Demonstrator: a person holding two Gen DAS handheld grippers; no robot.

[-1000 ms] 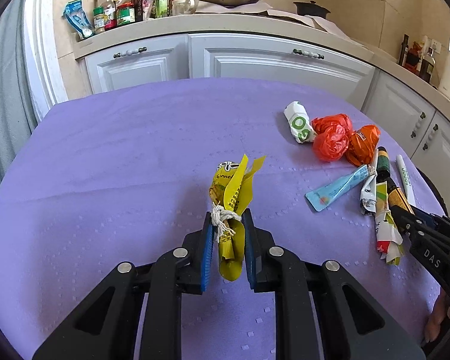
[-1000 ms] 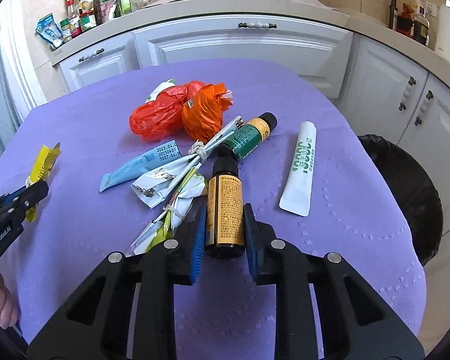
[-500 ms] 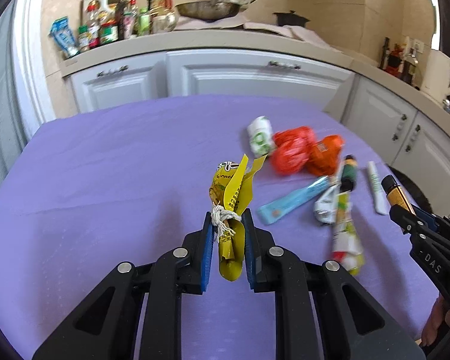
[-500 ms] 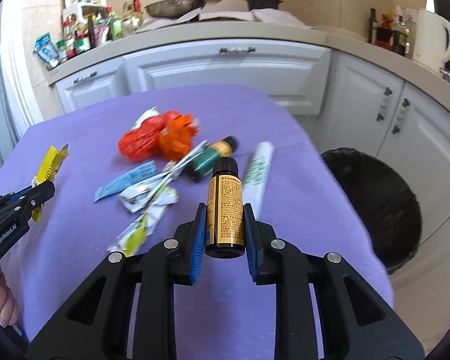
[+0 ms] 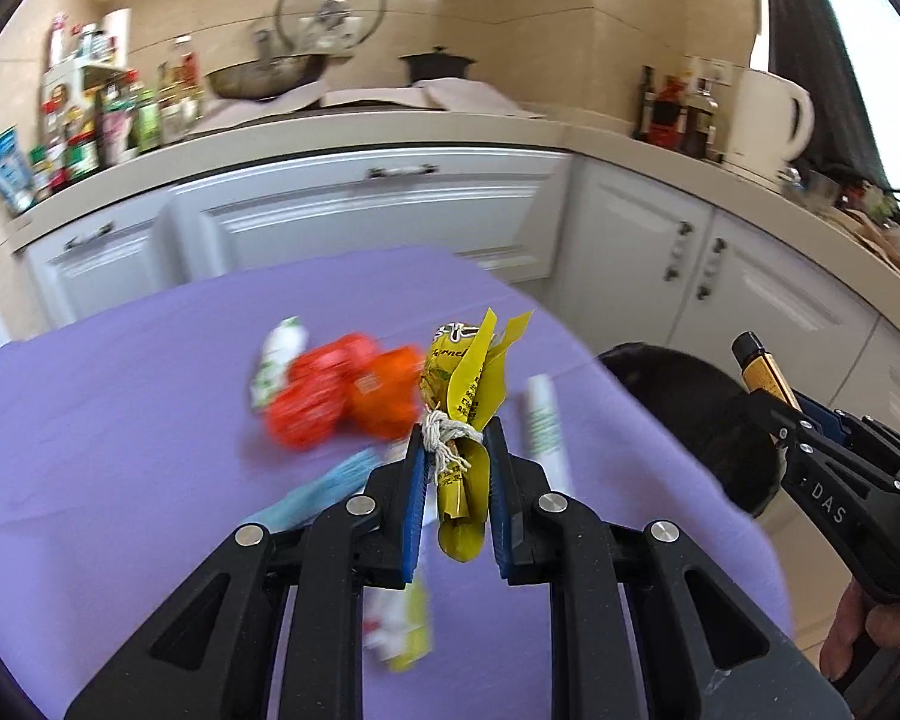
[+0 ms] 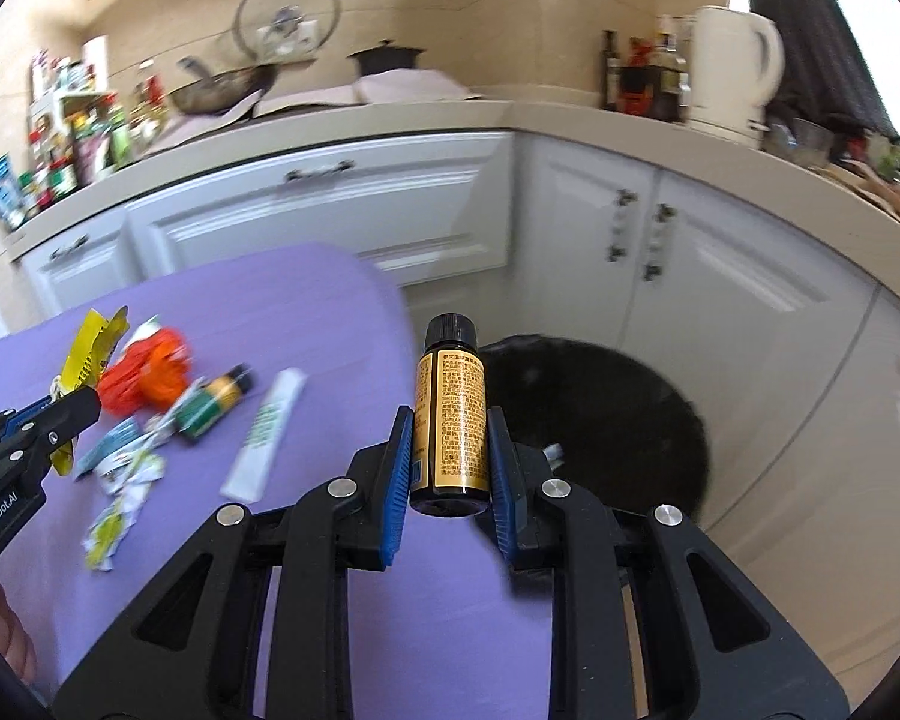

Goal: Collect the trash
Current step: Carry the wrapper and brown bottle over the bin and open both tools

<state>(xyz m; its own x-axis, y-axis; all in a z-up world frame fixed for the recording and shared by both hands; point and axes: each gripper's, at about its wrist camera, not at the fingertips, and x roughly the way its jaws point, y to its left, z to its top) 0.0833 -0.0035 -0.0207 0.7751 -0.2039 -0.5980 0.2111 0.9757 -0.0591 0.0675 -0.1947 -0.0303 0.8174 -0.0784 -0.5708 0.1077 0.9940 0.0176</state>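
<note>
While the left gripper [image 5: 453, 498] has its blue-padded fingers [image 5: 413, 504] pressed narrow against a crumpled yellow wrapper [image 5: 465, 414] tied with white string, the right gripper [image 6: 450, 468] clamps a small gold-labelled bottle [image 6: 453, 420] with a black cap, held upright between its fingers [image 6: 397, 480]. Both loads are lifted clear of the purple surface [image 5: 120, 396]. Beyond the left fingers and slightly to their left lie blurred red and orange plastic bags [image 5: 342, 396], with a white-and-green packet [image 5: 279, 360] at their far left side; a light blue tube [image 5: 324, 486] lies just left of the fingertips, a white tube [image 5: 543, 426] just right of them, and a torn white-and-yellow wrapper [image 5: 399, 624] shows under the gripper. In the right wrist view the same litter lies well to the left of the fingers, along with a green-and-gold bottle [image 6: 216, 402] on its side. A round bin lined with a black bag [image 6: 606, 420] stands on the floor directly beyond the right fingers, past the edge of the surface. White cabinets [image 6: 330, 210] and a white kettle [image 6: 729, 66] fill the background.
</note>
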